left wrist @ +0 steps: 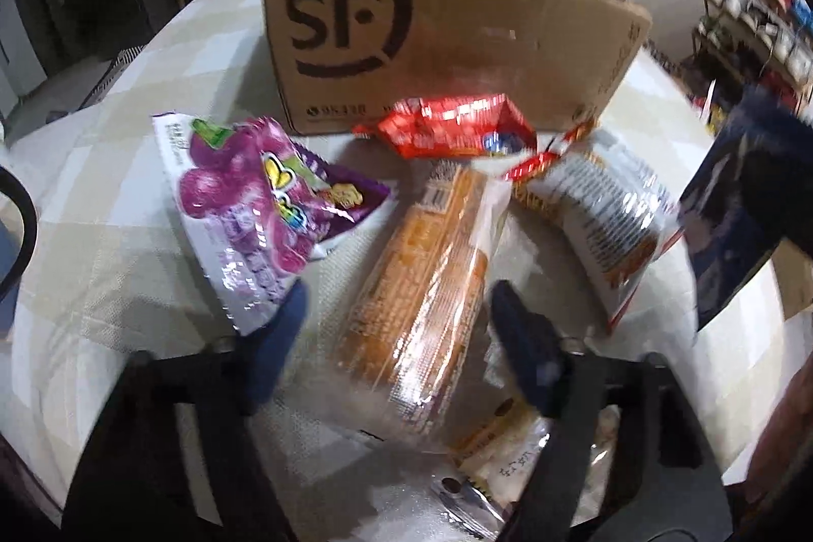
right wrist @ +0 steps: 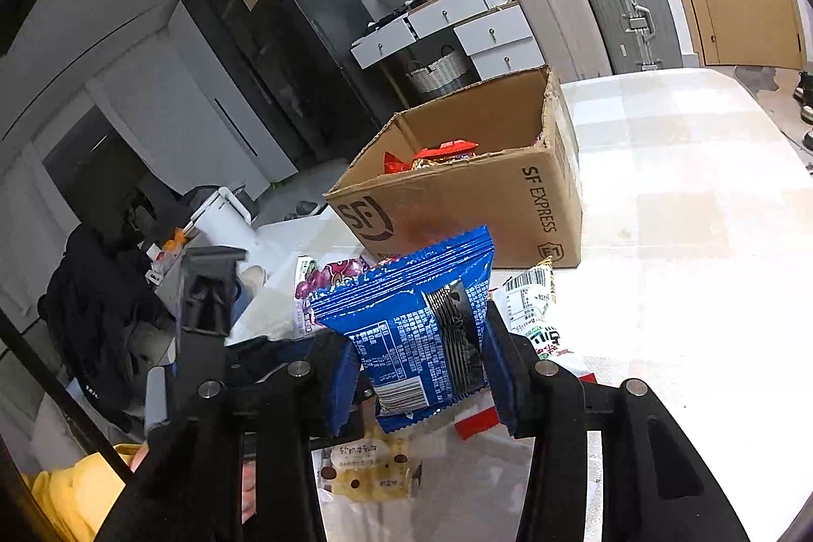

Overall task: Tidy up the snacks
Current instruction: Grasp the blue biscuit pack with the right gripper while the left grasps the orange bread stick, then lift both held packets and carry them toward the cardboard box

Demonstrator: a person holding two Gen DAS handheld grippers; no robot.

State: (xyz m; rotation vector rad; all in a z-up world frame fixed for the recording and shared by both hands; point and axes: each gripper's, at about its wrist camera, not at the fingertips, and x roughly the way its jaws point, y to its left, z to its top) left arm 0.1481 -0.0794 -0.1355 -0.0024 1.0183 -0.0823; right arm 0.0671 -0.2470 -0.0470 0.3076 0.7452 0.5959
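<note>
Your right gripper [right wrist: 421, 369] is clamped on a blue snack packet [right wrist: 416, 328], both fingers pressed to its sides, the packet standing upright between them and raised off the table. Straight ahead of that gripper sits the cardboard box [right wrist: 472, 206], open-topped, with red wrappers [right wrist: 432, 156] visible inside. Just below and behind the held packet lies a pale packet with brown dots [right wrist: 371, 466] on the checked tablecloth [right wrist: 686, 237].

Your left gripper [left wrist: 391, 328] stands spread wide and grips nothing. An orange biscuit pack [left wrist: 421, 278] in clear film lies on the table between its fingers; contact cannot be confirmed through the blur. To the left of that gripper, touching its left finger in view, is a purple grape-printed bag [left wrist: 254, 206]. Ahead, against the box front, lies a red packet [left wrist: 452, 128]. Ahead and to the right lies a white and red bag [left wrist: 604, 217]. Farther right, the blue packet appears, blurred.
</note>
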